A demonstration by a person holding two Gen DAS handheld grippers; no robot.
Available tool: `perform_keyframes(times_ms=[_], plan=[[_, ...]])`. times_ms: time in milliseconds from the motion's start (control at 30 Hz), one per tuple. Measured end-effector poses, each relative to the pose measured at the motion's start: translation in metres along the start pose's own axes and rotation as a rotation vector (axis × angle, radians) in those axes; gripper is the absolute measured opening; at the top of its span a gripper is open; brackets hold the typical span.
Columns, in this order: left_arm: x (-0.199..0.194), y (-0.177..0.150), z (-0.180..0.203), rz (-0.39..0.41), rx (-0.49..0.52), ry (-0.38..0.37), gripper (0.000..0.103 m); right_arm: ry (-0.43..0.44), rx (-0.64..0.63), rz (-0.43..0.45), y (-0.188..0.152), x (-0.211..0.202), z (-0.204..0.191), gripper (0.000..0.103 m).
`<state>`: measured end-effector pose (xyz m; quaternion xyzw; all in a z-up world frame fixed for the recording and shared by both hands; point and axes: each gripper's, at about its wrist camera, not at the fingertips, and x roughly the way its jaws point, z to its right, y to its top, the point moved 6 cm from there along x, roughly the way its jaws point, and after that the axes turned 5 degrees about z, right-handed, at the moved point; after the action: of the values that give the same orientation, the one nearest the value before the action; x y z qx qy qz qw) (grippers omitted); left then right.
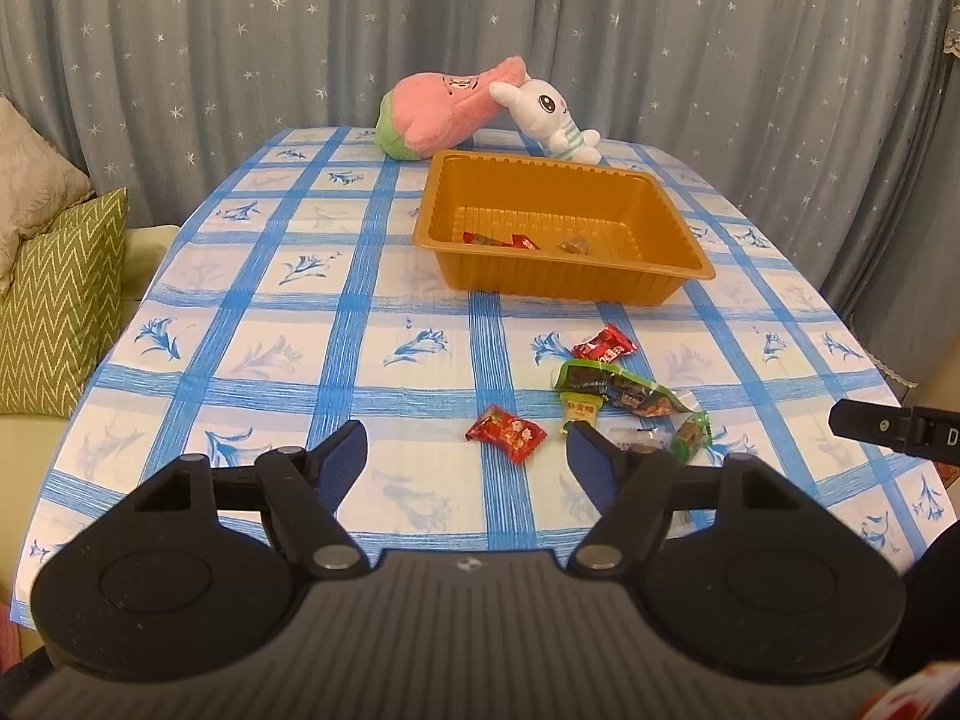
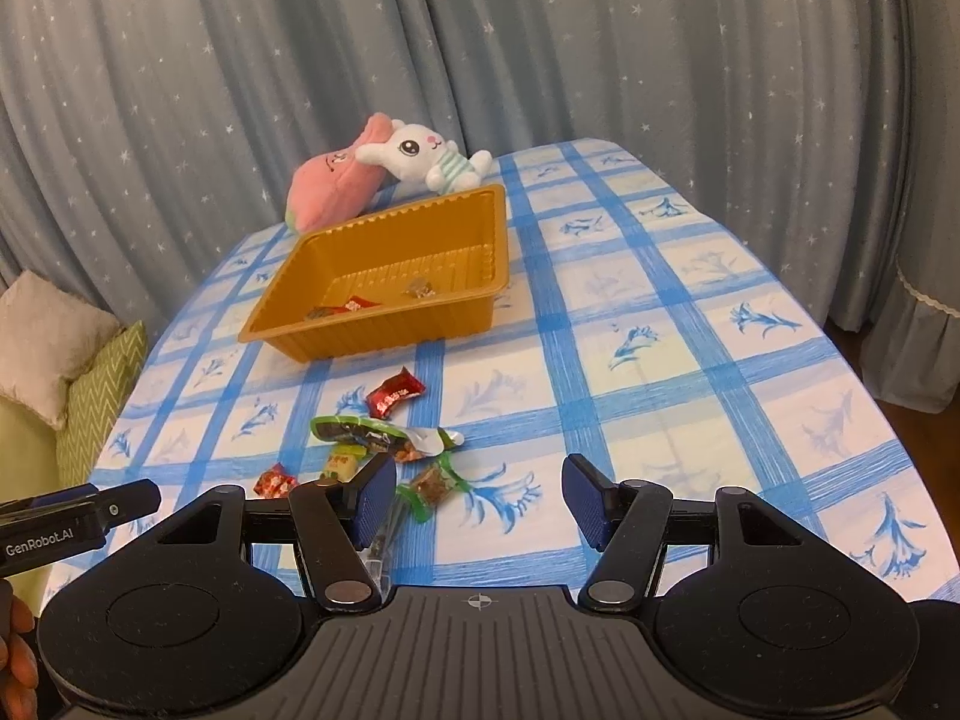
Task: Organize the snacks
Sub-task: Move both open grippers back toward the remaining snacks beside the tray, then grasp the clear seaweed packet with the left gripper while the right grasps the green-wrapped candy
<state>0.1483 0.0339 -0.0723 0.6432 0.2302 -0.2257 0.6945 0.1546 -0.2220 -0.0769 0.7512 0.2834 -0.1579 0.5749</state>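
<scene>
An orange plastic tray (image 1: 690, 252) (image 2: 264, 324) stands mid-table with a few wrapped snacks inside. Loose snacks lie in front of it: a dark red candy (image 1: 603, 343) (image 2: 395, 391), a long green-edged packet (image 1: 618, 387) (image 2: 366, 433), a small yellow cup (image 1: 581, 407) (image 2: 343, 461), a red packet (image 1: 506, 433) (image 2: 275, 481) and a green-wrapped sweet (image 1: 691, 435) (image 2: 433, 487). My left gripper (image 1: 467, 461) is open and empty, just short of the red packet. My right gripper (image 2: 479, 501) is open and empty, its left finger beside the green-wrapped sweet.
A pink plush (image 1: 441, 105) (image 2: 333, 186) and a white rabbit plush (image 1: 552, 114) (image 2: 429, 159) lie behind the tray. The blue-checked tablecloth (image 1: 270, 360) (image 2: 690, 360) covers the table. Cushions (image 1: 60, 300) sit at the left. Grey curtains hang behind.
</scene>
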Motion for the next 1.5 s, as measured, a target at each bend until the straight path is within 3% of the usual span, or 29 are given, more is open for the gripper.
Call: perform_keyframes(times_ms=[400, 733, 867, 1100, 1500], plan=[[0.020, -0.010, 0.011, -0.036, 0.010, -0.032, 0.071, -0.011, -0.009, -0.045, -0.014, 0.022, 0.002, 0.061], [0.051, -0.030, 0.050, -0.093, 0.015, -0.130, 0.069, -0.039, 0.009, -0.069, -0.022, 0.038, 0.020, 0.061], [0.065, -0.038, 0.068, -0.122, 0.031, -0.173, 0.060, -0.052, 0.025, -0.079, -0.024, 0.045, 0.029, 0.061], [0.087, -0.049, 0.095, -0.165, 0.084, -0.216, 0.054, -0.069, 0.053, -0.097, -0.027, 0.055, 0.044, 0.061], [0.099, -0.051, 0.101, -0.175, 0.158, -0.212, 0.036, -0.067, 0.061, -0.121, -0.030, 0.070, 0.048, 0.061]])
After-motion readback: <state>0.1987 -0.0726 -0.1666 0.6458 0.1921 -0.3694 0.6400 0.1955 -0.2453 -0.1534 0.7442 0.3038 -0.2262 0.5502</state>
